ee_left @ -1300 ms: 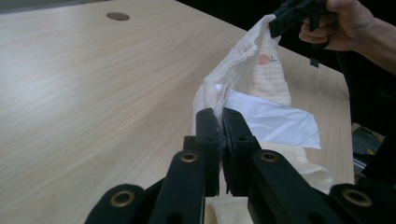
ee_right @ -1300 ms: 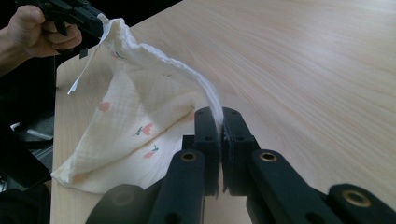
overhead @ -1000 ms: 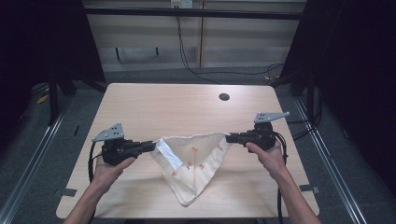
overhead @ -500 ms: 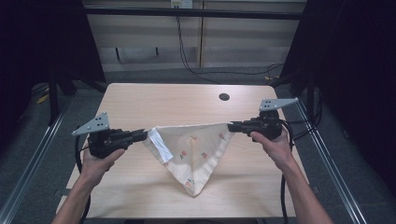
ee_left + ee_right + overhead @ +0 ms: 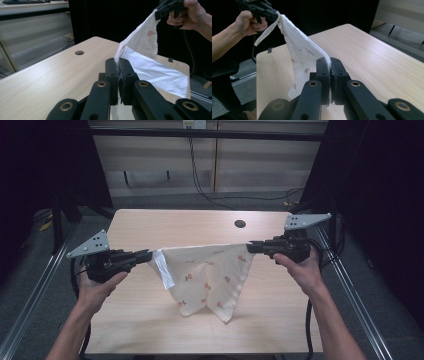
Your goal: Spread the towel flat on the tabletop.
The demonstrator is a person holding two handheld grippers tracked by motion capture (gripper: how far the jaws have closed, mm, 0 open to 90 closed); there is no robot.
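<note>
A cream cloth point(image 5: 207, 272) with small red prints hangs stretched between my two grippers above the wooden table point(image 5: 150, 227). Its lower point droops to the tabletop. My left gripper point(image 5: 149, 255) is shut on the cloth's left corner, where a white label hangs. My right gripper point(image 5: 250, 247) is shut on the right corner. In the left gripper view the jaws of the left gripper point(image 5: 118, 63) pinch the cloth point(image 5: 142, 42), with the other hand point(image 5: 186, 15) beyond. In the right gripper view the right gripper point(image 5: 330, 62) clamps the cloth point(image 5: 299, 50).
A round cable hole point(image 5: 240, 224) lies in the tabletop at the back right. Metal rails point(image 5: 30, 300) run along both sides of the table. Cables point(image 5: 200, 180) hang against the wall behind.
Both grippers have risen and moved apart, lifting the cloth off the table and pulling its top edge taut. The cloth now hangs instead of lying flat.
</note>
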